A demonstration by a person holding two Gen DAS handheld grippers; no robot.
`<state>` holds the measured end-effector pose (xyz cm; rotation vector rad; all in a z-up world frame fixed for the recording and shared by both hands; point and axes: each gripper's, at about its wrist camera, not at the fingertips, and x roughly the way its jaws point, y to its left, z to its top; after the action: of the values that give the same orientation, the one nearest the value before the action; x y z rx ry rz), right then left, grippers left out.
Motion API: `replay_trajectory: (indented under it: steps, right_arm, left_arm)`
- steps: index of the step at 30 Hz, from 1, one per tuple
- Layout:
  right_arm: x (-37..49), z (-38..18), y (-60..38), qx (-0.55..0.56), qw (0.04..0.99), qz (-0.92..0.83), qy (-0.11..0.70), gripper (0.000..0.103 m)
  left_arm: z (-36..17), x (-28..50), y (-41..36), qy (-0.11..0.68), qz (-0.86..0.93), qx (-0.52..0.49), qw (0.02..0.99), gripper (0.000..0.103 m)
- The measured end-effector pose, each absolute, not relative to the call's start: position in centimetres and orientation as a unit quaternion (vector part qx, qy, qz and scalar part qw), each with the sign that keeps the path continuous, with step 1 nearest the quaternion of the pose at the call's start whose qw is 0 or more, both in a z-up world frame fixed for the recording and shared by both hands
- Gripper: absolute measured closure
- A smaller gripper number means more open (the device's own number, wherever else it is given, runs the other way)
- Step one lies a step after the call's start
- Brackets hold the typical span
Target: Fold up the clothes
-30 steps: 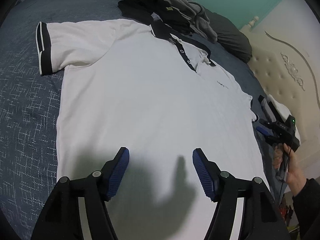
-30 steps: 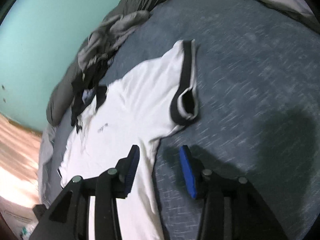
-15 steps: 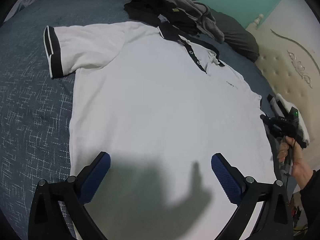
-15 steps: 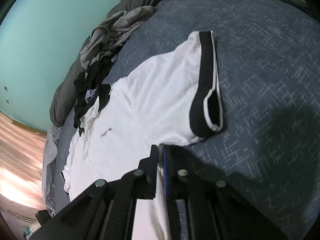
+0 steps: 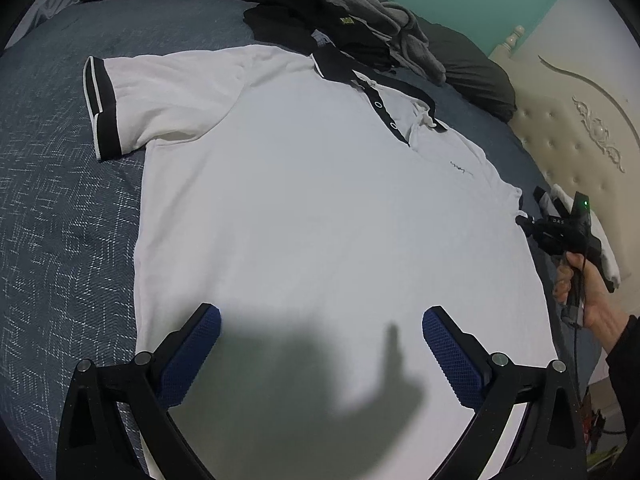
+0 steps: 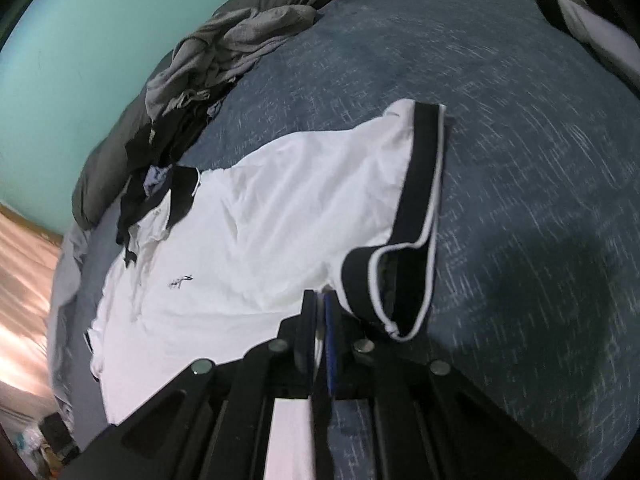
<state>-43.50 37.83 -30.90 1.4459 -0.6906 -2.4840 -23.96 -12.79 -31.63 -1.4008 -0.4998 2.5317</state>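
Observation:
A white polo shirt (image 5: 320,208) with a black collar and black sleeve cuffs lies flat, front up, on a blue bed cover (image 5: 52,240). My left gripper (image 5: 320,344) is wide open above the shirt's lower part, holding nothing. My right gripper (image 6: 320,312) is shut on the shirt's side edge just under the armpit, beside the black-cuffed sleeve (image 6: 416,216). It also shows in the left wrist view (image 5: 560,228), held by a hand at the shirt's right edge.
A pile of grey and black clothes (image 5: 368,32) lies past the collar, also in the right wrist view (image 6: 224,52). A dark pillow (image 5: 472,72) and a cream tufted headboard (image 5: 568,140) stand at the right. A white cloth (image 6: 592,20) lies at the far corner.
My right gripper closed on the shirt's side edge under the sleeve and stays shut there. My left gripper opened wider and drew back a little from the shirt.

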Motion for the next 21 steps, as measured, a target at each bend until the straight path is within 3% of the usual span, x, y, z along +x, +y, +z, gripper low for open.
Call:
replay_trajectory:
  steps: [9, 11, 12, 13, 21]
  right_arm:
    - [-42.0, -30.9, 38.6, 0.508, 0.084, -0.825, -0.232, 0.096]
    - [-40.3, -29.8, 38.7, 0.504, 0.08, -0.831, -0.222, 0.089]
    - [-39.2, -29.2, 38.7, 0.503, 0.082, -0.833, -0.217, 0.079]
    - [-37.8, -28.7, 38.6, 0.502, 0.088, -0.834, -0.212, 0.075]
    - [-29.4, -28.7, 37.4, 0.527, 0.122, -0.817, -0.197, 0.075]
  left_arm:
    - [-31.6, -24.1, -12.5, -0.17, 0.856, -0.475, 0.111, 0.0]
    - [-31.4, -24.0, -12.3, -0.17, 0.857, -0.473, 0.115, 0.0]
    - [-31.2, -23.9, -12.2, -0.169, 0.858, -0.471, 0.118, 0.0]
    - [-31.1, -23.8, -12.1, -0.169, 0.859, -0.469, 0.12, 0.0]
    - [-29.9, -23.1, -11.7, -0.172, 0.864, -0.455, 0.132, 0.0]
